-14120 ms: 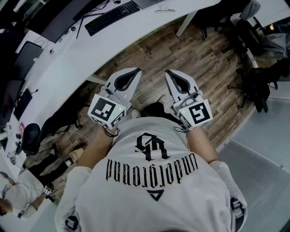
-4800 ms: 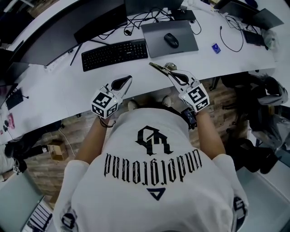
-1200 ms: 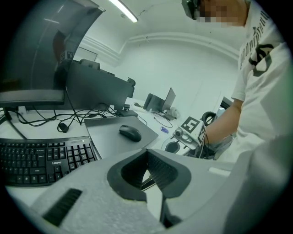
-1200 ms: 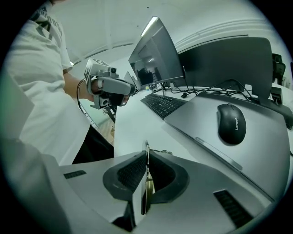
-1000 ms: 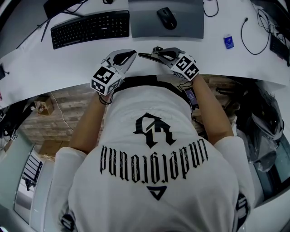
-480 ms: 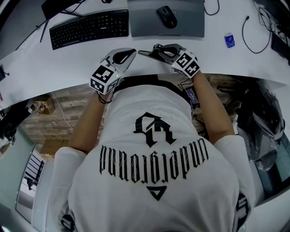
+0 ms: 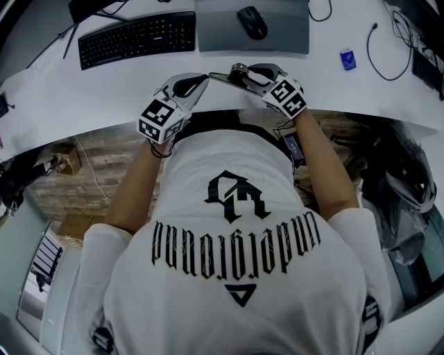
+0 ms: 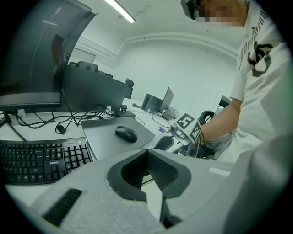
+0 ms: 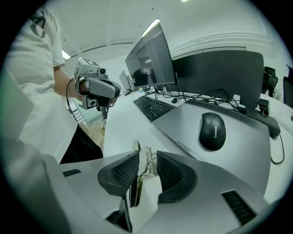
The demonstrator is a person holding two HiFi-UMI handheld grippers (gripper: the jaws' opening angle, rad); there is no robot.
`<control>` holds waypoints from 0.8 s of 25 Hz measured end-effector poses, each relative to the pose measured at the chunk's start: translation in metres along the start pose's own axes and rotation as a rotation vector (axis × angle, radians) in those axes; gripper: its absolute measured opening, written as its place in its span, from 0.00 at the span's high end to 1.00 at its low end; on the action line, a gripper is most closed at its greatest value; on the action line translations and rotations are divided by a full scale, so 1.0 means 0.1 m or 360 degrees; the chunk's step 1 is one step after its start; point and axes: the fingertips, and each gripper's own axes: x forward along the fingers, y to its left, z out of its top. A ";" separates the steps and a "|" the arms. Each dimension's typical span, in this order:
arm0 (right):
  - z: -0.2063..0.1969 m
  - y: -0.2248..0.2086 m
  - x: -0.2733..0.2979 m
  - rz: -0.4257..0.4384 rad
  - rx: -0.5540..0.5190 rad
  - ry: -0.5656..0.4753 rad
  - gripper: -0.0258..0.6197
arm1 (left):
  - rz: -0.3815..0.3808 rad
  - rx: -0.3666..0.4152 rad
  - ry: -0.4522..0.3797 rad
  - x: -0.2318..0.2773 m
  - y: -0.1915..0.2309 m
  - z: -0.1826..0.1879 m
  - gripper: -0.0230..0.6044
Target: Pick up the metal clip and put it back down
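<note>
Metal clip point(image 9: 140, 176): bright steel, sprung. It is pinched between the ribbed pads of the right hand-held gripper point(image 9: 145, 164), which is closed on it. The hold sits low on the clip, so the top edges stand clear above the pads and a long arm points out to the person's left in the head view.

Location: over the near edge of the counter point(image 7: 104, 90), in front of the mouse pad point(image 7: 277, 35). Whether the clip's tip touches the surface or hangs just above it cannot be told from the head view.

Left hand-held gripper point(image 8: 147, 157): jaws drawn together at the tips with nothing between them. It is parked just beside the right one, apparently only keeping clear, since one gripper is enough for the clip.

Other items: keyboard point(image 7: 135, 38) and mouse point(image 7: 251, 21), farther back on the counter and well apart from the clip.

Stage, as judged: the pick-up is done and the put-down is not yet made. The bare near strip of counter gives a free spot for release, though a clip let go on edge may tip over
</note>
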 end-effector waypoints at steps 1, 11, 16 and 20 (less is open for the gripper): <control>0.01 0.01 -0.04 -0.0012 -0.0003 -0.0015 0.81 | 0.0005 0.0002 -0.0009 -0.01 -0.03 0.00 0.94; 0.31 0.22 -0.61 -0.0161 -0.0064 -0.0203 0.81 | 0.0092 0.0011 -0.0143 -0.17 -0.41 0.08 0.94; 0.61 0.46 -0.99 -0.0226 -0.0143 -0.0368 0.87 | 0.0062 0.0100 -0.0198 -0.19 -0.75 0.20 0.94; 0.79 0.64 -1.32 -0.0305 -0.0206 -0.0523 0.92 | 0.0069 0.0155 -0.0273 -0.26 -0.99 0.36 0.94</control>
